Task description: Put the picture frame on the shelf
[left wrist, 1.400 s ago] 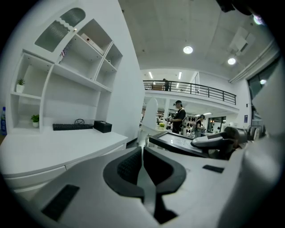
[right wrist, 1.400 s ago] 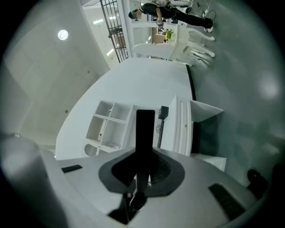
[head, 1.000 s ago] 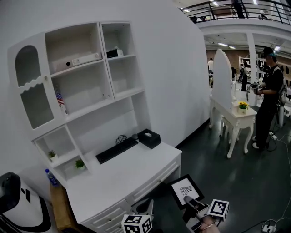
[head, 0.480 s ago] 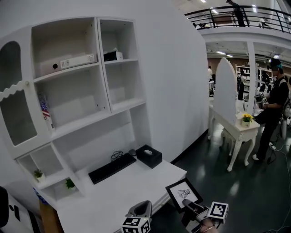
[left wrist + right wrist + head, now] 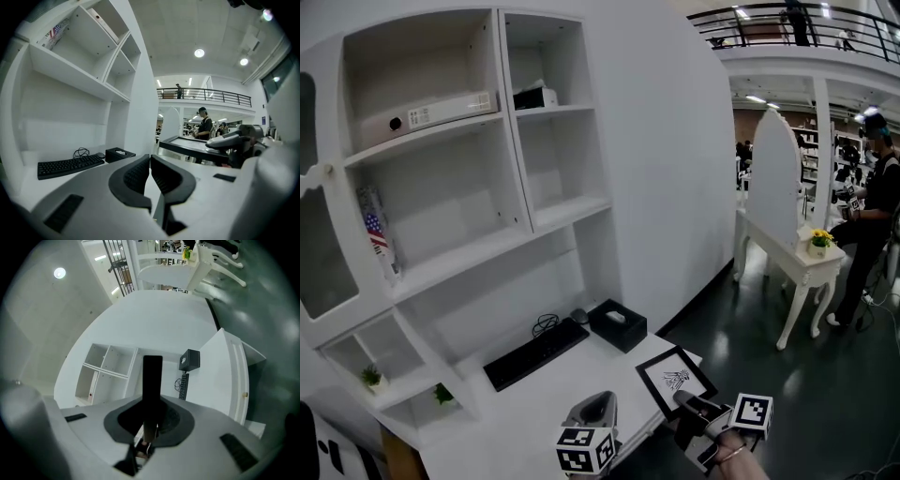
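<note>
The picture frame is black with a white print, and it hangs over the desk's front right corner. My right gripper is shut on its lower edge. In the right gripper view the frame stands edge-on between the jaws, pointing at the white shelf unit. My left gripper sits low beside it, shut and holding nothing. In the left gripper view its jaws meet, and the frame lies to the right. The shelf unit rises at the left with open compartments.
On the white desk lie a black keyboard and a black tissue box. A white device and a small flag occupy shelf compartments. A white dressing table and a person stand at the right.
The shelf and desk have drawn nearer in the head view. My right gripper has carried the frame up and left over the desk corner. The left gripper has risen further into view.
</note>
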The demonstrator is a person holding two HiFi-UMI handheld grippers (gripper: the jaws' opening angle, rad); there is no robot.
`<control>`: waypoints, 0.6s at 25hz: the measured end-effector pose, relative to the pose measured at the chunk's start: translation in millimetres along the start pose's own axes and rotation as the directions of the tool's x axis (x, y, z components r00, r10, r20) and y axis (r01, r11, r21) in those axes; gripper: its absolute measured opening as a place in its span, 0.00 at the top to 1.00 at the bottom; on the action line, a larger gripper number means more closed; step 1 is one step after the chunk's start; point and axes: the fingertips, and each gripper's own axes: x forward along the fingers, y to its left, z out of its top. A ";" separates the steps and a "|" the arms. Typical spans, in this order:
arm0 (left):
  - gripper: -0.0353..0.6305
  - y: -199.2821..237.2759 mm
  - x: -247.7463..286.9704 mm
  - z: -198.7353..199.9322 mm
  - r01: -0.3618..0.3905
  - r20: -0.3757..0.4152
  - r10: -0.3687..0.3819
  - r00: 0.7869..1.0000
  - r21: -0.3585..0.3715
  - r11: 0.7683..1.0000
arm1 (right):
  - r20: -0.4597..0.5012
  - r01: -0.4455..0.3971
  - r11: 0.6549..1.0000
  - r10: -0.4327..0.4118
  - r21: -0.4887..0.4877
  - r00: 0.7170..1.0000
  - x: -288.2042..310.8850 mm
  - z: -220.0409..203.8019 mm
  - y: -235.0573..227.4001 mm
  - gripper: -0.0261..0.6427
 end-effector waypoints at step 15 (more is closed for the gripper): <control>0.92 42.8 70.9 61.4 -0.071 0.058 0.068 0.996 0.045 0.996 | -0.101 -0.118 0.993 0.118 0.006 0.988 111.9 75.9 48.3 0.91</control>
